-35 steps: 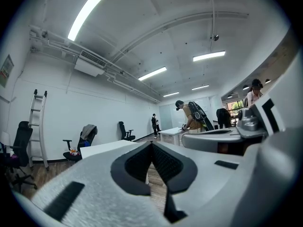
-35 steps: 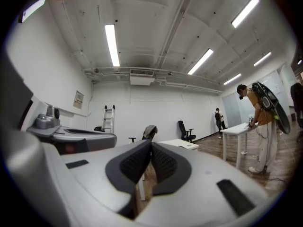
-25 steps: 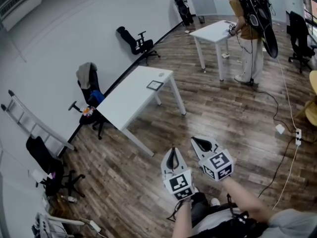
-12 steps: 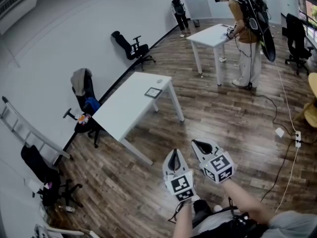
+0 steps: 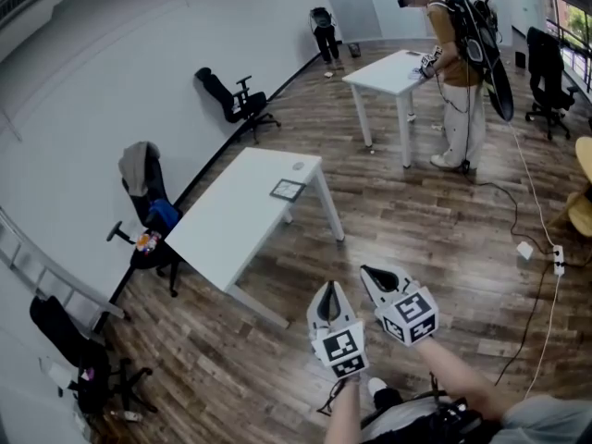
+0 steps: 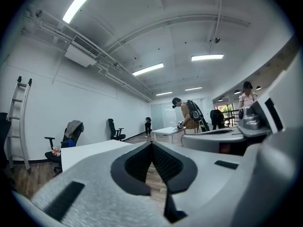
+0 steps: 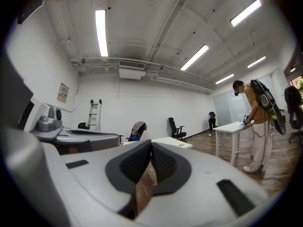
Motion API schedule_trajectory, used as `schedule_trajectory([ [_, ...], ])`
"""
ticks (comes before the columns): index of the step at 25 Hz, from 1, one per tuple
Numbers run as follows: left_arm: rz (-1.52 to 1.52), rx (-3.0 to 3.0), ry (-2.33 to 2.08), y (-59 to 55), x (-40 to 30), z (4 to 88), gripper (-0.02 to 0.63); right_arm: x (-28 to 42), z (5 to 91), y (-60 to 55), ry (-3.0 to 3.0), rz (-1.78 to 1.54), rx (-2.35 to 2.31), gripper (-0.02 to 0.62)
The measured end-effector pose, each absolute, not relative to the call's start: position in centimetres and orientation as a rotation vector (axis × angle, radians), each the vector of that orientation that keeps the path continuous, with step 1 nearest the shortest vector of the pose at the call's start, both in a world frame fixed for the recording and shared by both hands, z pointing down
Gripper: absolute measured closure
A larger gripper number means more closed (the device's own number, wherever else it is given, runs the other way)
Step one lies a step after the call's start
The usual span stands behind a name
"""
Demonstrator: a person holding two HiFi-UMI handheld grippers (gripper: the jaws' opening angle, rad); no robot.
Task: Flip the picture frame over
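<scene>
The frame (image 5: 288,190) lies flat near the far end of a white tabletop (image 5: 227,222), well apart from the two grippers, and each gripper has a black-and-white marker cube. The left gripper (image 5: 325,287) and the right gripper (image 5: 366,269) are side by side over the brown wood floor (image 5: 416,220), and the fingers of both are clenched tight with nothing in them. The room has white walls, two white tables, three black chairs (image 5: 236,100) by the wall, a ladder (image 5: 65,285), and a person (image 5: 451,44) with a backpack standing at the other table (image 5: 388,67).
</scene>
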State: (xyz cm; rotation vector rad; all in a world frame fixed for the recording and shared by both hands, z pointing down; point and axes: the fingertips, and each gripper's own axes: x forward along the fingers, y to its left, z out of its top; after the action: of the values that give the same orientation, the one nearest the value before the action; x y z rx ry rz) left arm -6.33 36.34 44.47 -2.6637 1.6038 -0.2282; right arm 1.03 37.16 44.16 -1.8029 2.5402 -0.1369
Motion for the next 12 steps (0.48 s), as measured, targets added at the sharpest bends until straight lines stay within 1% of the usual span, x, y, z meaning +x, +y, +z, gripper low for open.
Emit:
schedule_trajectory([
  [12, -0.247, -2.732, 1.534, 32.1, -9.4, 46.2, 0.604, -2.0, 45.0, 33.2, 2.505, -0.134, -1.894, 0.594],
])
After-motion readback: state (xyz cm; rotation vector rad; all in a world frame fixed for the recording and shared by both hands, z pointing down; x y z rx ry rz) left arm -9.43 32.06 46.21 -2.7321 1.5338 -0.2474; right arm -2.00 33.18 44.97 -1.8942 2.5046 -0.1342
